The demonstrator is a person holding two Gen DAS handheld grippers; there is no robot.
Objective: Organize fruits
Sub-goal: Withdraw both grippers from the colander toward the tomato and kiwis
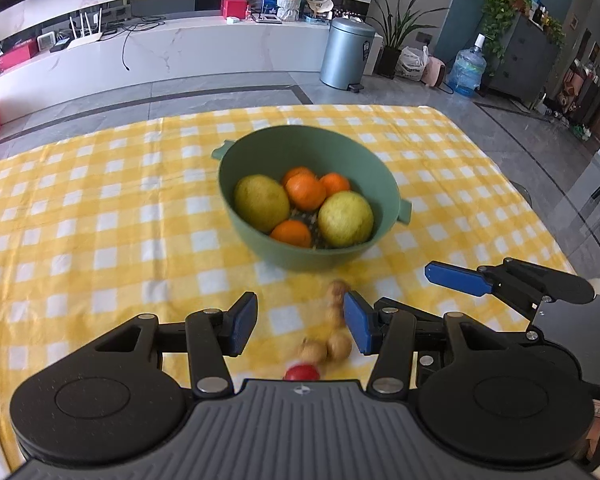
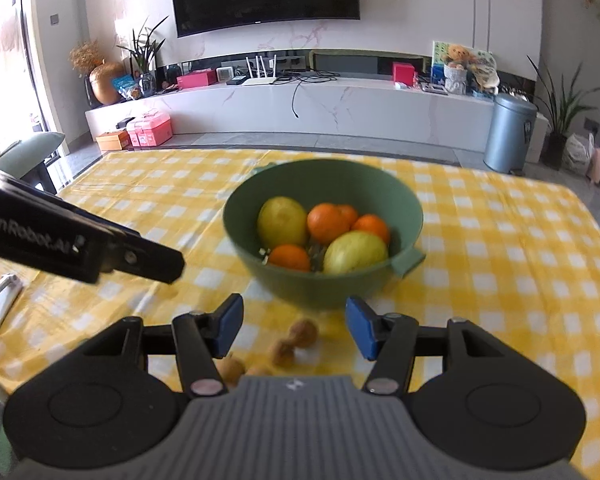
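Between left gripper (image 1: 300, 322) jaws: small brown fruits (image 1: 334, 334), strung lengthwise.
Both grippers half-open, empty; right gripper (image 2: 294, 326) equally near; green bowl (image 1: 260, 152) beyond.

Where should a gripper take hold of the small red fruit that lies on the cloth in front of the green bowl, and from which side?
Probably across the round middle of the small red fruit, coming down from above with the jaws to either side. It lies low on the yellow checked cloth, so only its sides offer grip. The brown round fruits sit close behind it, so approach from the near side. The left gripper is open.
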